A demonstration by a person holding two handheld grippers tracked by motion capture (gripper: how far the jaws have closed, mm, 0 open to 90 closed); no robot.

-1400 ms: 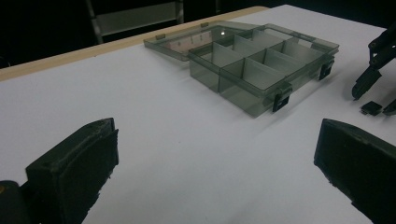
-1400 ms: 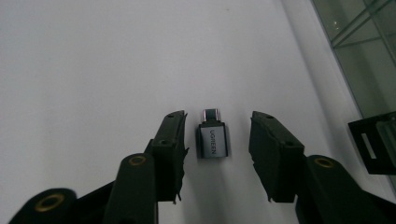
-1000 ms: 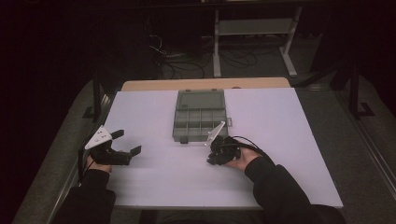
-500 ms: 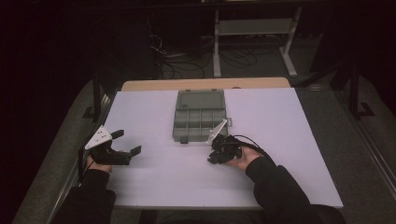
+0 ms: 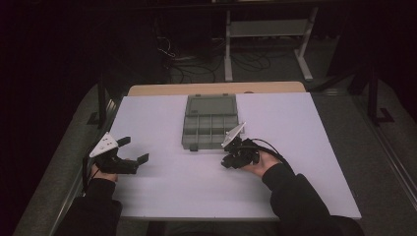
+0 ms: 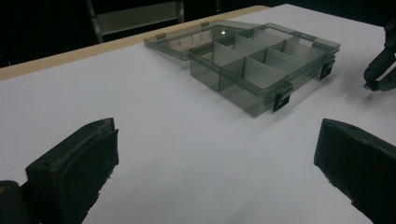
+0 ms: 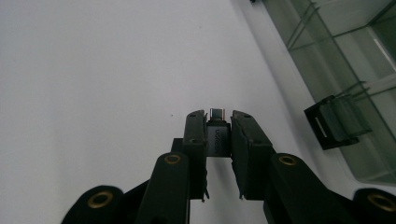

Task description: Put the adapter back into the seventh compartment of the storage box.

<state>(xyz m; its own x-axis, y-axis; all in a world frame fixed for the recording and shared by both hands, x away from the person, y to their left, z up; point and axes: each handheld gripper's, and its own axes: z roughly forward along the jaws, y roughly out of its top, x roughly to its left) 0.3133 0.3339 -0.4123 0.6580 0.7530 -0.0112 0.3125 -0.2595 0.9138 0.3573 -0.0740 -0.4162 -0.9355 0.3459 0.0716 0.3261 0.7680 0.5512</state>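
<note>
Grey metal adapter [image 7: 218,133], a small plug-ended piece, sits clamped between the jaws of my right gripper [image 7: 218,122], just above the white worktop [image 5: 305,128] near the front corner of the smoky plastic compartment box [image 5: 210,129], whose lid lies open. My left gripper [image 5: 134,150] rests well apart at the worktop's left edge, jaws wide and holding nothing. Beyond lies a dark room with cables [image 5: 196,66] and a metal frame [image 5: 268,34]; the adapter's lettering is too small to read.

Small grey USB adapter [image 7: 218,135], metal plug forward, clamped between fingers [image 7: 195,135]
</note>
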